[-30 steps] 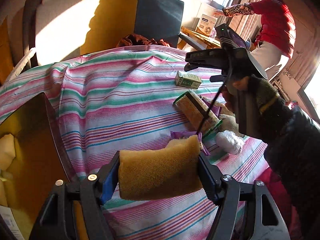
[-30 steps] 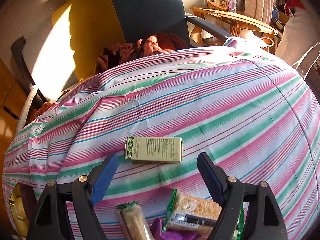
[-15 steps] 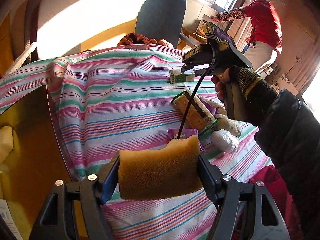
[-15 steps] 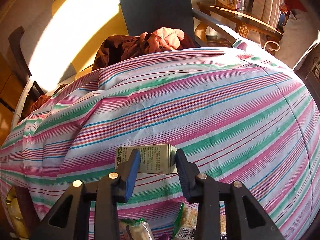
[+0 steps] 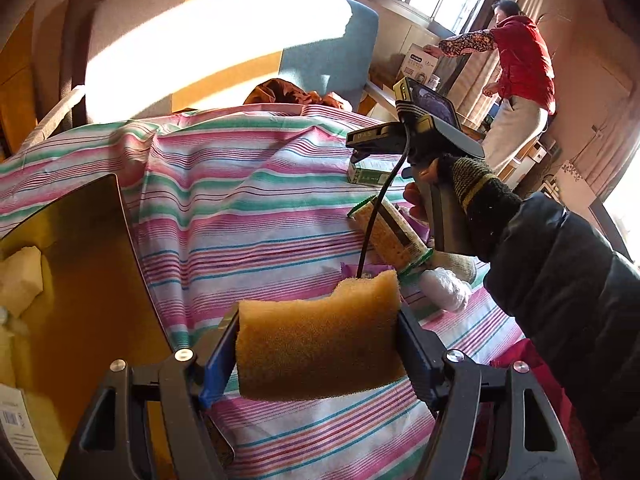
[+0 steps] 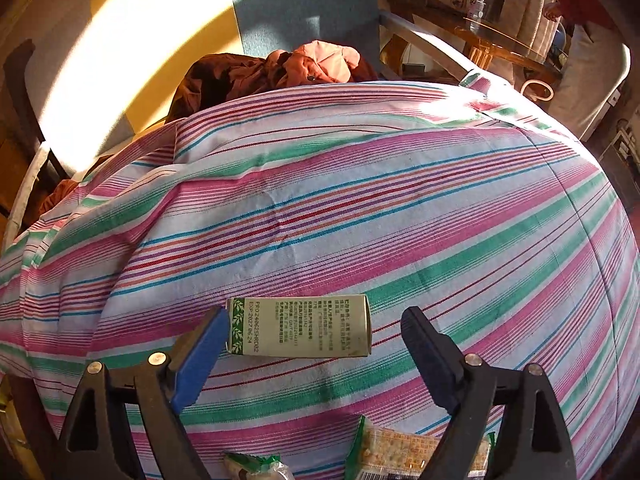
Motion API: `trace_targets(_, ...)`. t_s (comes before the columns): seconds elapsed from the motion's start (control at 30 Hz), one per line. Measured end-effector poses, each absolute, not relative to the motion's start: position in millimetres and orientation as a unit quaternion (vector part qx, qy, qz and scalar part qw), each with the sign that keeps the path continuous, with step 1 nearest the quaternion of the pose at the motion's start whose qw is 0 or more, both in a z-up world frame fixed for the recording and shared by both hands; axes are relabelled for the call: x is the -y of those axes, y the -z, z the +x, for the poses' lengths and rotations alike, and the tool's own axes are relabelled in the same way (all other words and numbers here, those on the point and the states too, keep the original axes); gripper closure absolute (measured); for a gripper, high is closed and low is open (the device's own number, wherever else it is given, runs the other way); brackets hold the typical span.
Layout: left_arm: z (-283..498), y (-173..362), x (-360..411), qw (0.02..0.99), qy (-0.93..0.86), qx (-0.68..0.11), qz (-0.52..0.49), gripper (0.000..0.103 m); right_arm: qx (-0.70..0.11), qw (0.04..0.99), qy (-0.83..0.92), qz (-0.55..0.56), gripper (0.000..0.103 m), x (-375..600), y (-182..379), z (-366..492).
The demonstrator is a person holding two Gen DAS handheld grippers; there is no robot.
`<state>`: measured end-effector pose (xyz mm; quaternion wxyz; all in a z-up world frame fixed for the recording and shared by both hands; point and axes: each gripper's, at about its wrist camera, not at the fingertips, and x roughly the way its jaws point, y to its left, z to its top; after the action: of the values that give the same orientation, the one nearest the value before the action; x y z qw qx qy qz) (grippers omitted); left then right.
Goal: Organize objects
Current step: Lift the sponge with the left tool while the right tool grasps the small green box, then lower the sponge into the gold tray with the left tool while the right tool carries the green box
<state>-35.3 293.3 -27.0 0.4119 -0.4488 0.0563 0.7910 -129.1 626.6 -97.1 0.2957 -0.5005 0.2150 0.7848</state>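
My left gripper (image 5: 318,332) is shut on a yellow-brown sponge (image 5: 320,344), held above the striped tablecloth (image 5: 240,208). My right gripper (image 6: 312,332) is open, its fingers on either side of a small green-and-cream box (image 6: 298,330) that lies flat on the cloth; the box also shows in the left wrist view (image 5: 368,174) under the right gripper's body (image 5: 404,140). Snack packets (image 5: 390,234) and a white plastic-wrapped item (image 5: 444,290) lie near the cloth's right edge; packets also show in the right wrist view (image 6: 412,454).
An open cardboard box (image 5: 80,280) with pale contents stands at the left of the table. A chair with crumpled brown-red clothes (image 6: 264,74) stands behind the table. A person in red (image 5: 516,68) stands at a side table at the far right.
My right gripper opened wide again after narrowing over the green box, and the box now lies between its fingers. My left gripper kept hold of the sponge and rose slightly.
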Motion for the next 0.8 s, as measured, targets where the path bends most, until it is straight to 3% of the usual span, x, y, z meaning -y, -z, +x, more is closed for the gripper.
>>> trace_targets(0.07,-36,26,-290,0.411,-0.792,-0.054,-0.449,0.030,-0.214,0.287,-0.787,-0.502,0.012,-624,99,-134)
trace_targets(0.13,-37,25,-288,0.408,-0.793,-0.051,-0.448,0.030,-0.218,0.264,-0.788,-0.512,0.023,-619,103,-141)
trace_targets(0.17,-37,25,-286,0.407,-0.794,-0.049,-0.449,0.030,-0.208,0.267,-0.785,-0.519,0.037,-616,105,-143)
trace_targets(0.2,-37,24,-285,0.406,-0.794,-0.047,-0.450,0.030,-0.192,0.282,-0.782,-0.522,0.061,-614,107,-143)
trace_targets(0.23,-37,24,-283,0.405,-0.795,-0.046,-0.449,0.030,-0.196,0.286,-0.782,-0.518,0.069,-614,108,-142)
trace_targets(0.4,-38,22,-273,0.398,-0.799,-0.043,-0.449,0.030,-0.241,0.269,-0.789,-0.497,0.072,-619,108,-122)
trace_targets(0.8,-36,18,-246,0.378,-0.811,-0.035,-0.445,0.030,-0.182,0.177,-0.854,-0.454,0.072,-544,49,-80)
